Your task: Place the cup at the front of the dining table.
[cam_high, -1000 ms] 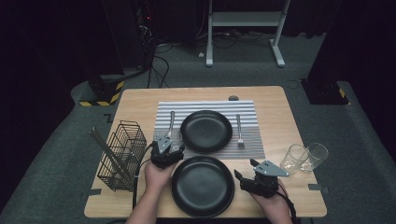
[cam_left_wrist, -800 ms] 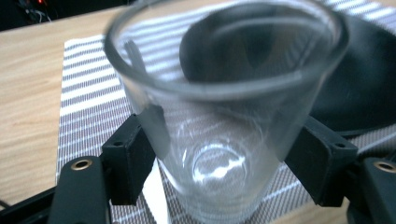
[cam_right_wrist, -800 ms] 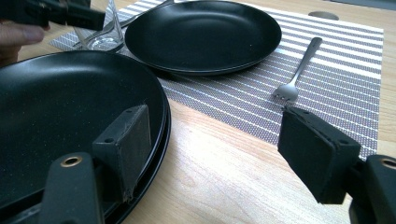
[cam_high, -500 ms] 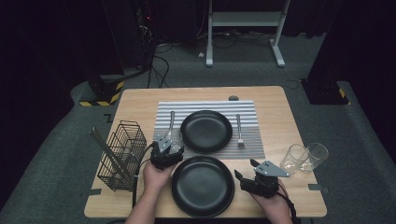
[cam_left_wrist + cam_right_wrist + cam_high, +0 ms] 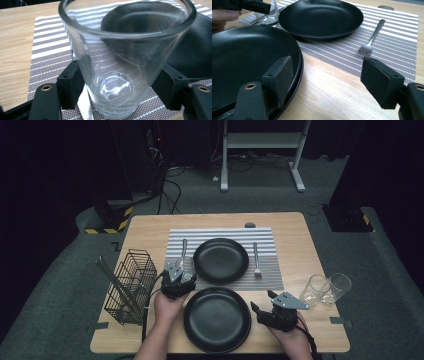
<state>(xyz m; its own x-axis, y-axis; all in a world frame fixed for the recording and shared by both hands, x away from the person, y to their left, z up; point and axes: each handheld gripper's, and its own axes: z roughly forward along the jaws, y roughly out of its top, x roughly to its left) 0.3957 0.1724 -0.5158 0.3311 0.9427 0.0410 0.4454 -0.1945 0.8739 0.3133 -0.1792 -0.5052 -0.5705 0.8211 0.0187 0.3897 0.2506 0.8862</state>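
I am holding a clear drinking glass [image 5: 125, 65] upright between the jaws of the left gripper [image 5: 178, 279], which are pressing on its sides near the base; the glass is standing on the striped placemat [image 5: 270, 270] at its near left corner, just beside the far black plate [image 5: 220, 260] and close to the knife [image 5: 183, 251] lying left of that plate. Compared with the earlier frames nothing is shifting: the left gripper and the glass are sitting in the same spot, and my right gripper [image 5: 274, 312] is resting where it was. Its jaws are standing apart and gripping nothing, one reaching over the rim of the near black plate [image 5: 216, 319], the other over bare wood of the table [image 5: 310, 245]. The fork [image 5: 256, 260] is lying on the placemat right of the far plate. Two more glasses [image 5: 326, 289] are lying tipped near the right edge, and a wire basket [image 5: 131, 285] is standing at the left
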